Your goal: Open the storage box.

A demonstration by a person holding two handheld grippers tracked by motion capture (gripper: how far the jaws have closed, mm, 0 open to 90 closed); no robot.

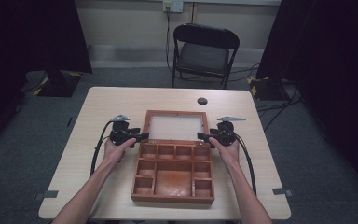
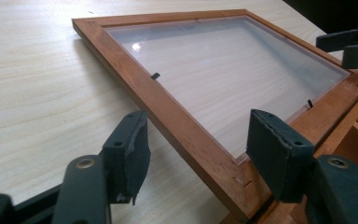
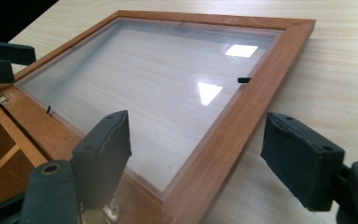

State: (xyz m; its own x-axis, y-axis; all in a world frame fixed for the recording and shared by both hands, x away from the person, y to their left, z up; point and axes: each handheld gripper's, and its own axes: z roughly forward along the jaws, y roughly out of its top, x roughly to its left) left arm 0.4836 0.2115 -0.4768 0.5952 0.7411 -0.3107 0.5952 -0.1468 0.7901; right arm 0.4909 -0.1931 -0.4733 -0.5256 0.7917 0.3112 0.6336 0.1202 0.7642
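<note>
Wooden box point(image 1: 173, 173) open on counter point(image 1: 107, 100), glass lid point(image 1: 175, 127) flat behind, left tool point(image 1: 140, 137) & right tool point(image 1: 203, 136) spread, straddling lid's side rails

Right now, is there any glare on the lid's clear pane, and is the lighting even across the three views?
Right gripper view: two bright glare patches on the pane, jaws sharp. Left gripper view: one small glint near the pane's far corner. High view: dim overall, with dark room edges; the wooden box stays readable.

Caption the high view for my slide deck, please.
Two open grippers, left and right, flank the flat-open lid of a wooden box.
</note>
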